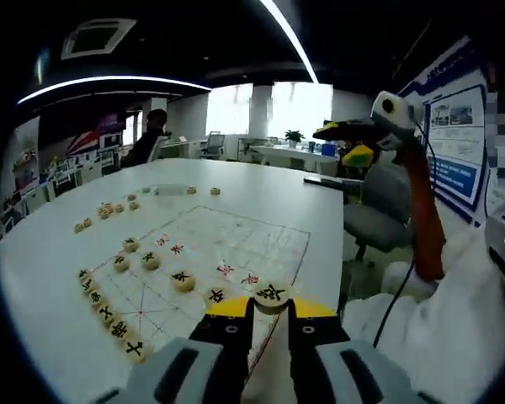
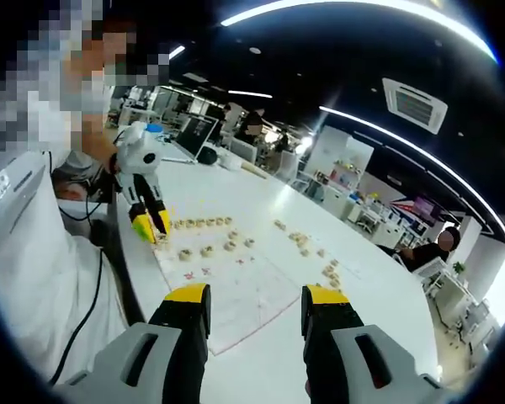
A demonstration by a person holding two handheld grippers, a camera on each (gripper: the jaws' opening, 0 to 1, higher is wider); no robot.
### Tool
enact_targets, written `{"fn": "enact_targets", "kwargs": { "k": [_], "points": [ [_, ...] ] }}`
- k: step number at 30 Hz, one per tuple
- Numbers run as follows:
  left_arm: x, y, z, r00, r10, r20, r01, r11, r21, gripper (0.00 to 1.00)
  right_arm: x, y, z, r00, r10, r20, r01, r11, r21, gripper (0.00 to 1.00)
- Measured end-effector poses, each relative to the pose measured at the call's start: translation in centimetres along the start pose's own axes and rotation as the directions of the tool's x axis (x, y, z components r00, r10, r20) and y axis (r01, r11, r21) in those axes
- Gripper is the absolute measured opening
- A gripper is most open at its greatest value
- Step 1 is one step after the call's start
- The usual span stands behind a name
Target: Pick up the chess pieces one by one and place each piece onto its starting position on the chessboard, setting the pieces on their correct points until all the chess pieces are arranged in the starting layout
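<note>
Left gripper [image 1: 271, 313] grasps chess piece [image 1: 270, 294] over chessboard [image 1: 236, 244]; right gripper [image 2: 254, 305] released, empty. Risk: piece slips from shallow pinch, lands off-point.

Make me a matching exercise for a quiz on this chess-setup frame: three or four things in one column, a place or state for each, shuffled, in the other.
Things:
1. left gripper
2. right gripper
3. loose round wooden chess pieces
4. printed white paper chessboard

Places or states:
A. jaws apart, nothing between them
B. scattered on the white table beyond the board
C. jaws shut on a round wooden piece with a black character
D. lying flat near the table's edge, a row of pieces along one side

Pairs: 1-C, 2-A, 3-B, 4-D
</note>
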State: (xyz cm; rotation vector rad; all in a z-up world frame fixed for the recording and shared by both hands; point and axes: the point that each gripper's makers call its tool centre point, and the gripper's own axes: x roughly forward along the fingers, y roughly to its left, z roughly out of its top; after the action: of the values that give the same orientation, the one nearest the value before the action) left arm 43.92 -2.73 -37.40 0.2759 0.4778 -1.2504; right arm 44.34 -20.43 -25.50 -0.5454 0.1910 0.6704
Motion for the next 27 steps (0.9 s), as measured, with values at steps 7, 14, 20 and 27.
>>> {"fn": "enact_targets", "kwargs": {
  "k": [7,14,20,27],
  "points": [
    [1.2,0.2,-1.5,0.999,-0.004,-0.054,0.004,1.000,0.003,0.19,-0.2,-0.2,-0.3,1.000,-0.006,-0.005,0.006,1.000,0.003,0.44],
    [1.5,0.4,-2.0,0.997,0.000,-0.072,0.000,1.000,-0.004,0.19,-0.4,-0.3,-0.2,1.000,-0.009,-0.002,0.009,1.000,0.005,0.44],
    [1.2,0.5,-2.0,0.997,0.006,-0.074,-0.006,1.000,0.003,0.24,-0.4,-0.2,-0.1,1.000,-0.010,-0.001,0.010,1.000,0.002,0.44],
    [0.1,0.1,0.1,1.000,0.005,-0.005,-0.005,1.000,-0.002,0.28,-0.2,-0.1,-0.1,1.000,-0.005,-0.002,0.005,1.000,0.003,0.44]
  ]
}}
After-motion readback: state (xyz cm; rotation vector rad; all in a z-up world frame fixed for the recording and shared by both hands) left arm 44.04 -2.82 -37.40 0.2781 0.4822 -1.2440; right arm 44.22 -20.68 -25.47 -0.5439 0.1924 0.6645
